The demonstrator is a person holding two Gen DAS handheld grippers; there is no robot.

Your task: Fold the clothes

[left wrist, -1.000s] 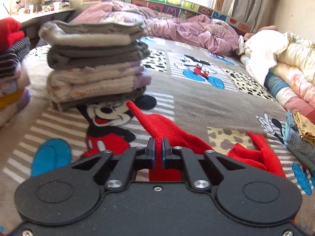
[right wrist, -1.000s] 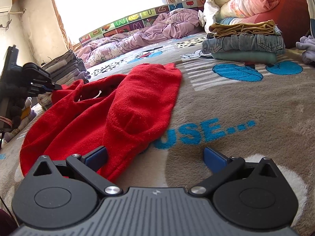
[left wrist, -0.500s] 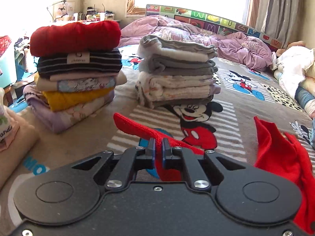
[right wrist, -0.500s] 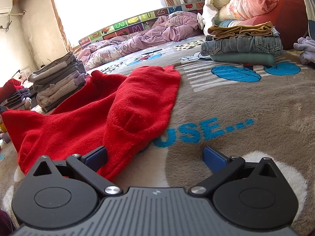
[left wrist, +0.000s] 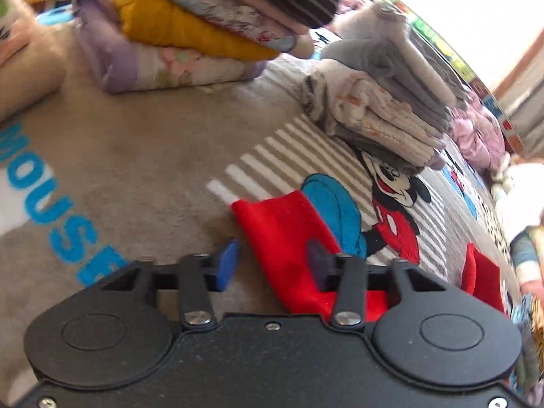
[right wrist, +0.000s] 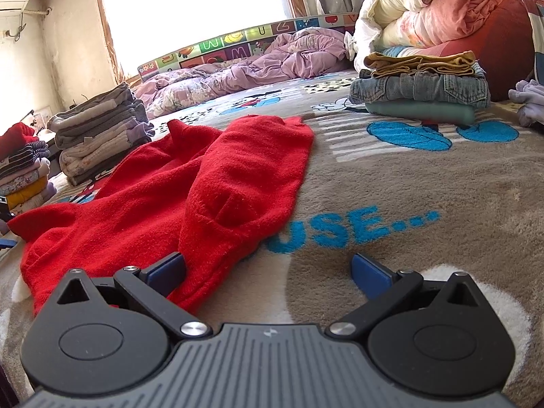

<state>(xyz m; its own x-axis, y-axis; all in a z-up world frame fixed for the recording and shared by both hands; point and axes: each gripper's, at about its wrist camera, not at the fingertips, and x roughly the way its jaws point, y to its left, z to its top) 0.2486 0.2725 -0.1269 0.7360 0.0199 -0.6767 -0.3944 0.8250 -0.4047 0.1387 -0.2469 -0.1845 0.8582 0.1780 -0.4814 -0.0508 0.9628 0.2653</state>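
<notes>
Two sets of fingers are standing apart now: our left gripper, which was pinching the red sleeve a moment ago, is spread with the cloth lying loose between its jaws, gripped by neither. That sleeve belongs to the red sweater, which is lying rumpled on the Mickey Mouse blanket, and we are taking it as our landmark. Beyond the sweater's sleeve end the grey folded stack is sitting, and further left of it the striped and yellow stack is leaning into view. Our right gripper is waiting at the sweater's near edge, jaws wide and holding nothing, one blue pad touching the red cloth. Off to the sweater's right the denim pile is resting well apart. We are judging that the sleeve has just been drawn outward and laid down, so the garment is being spread flat; folding proper is not yet begun, and the body is still bunched and wanting smoothing
</notes>
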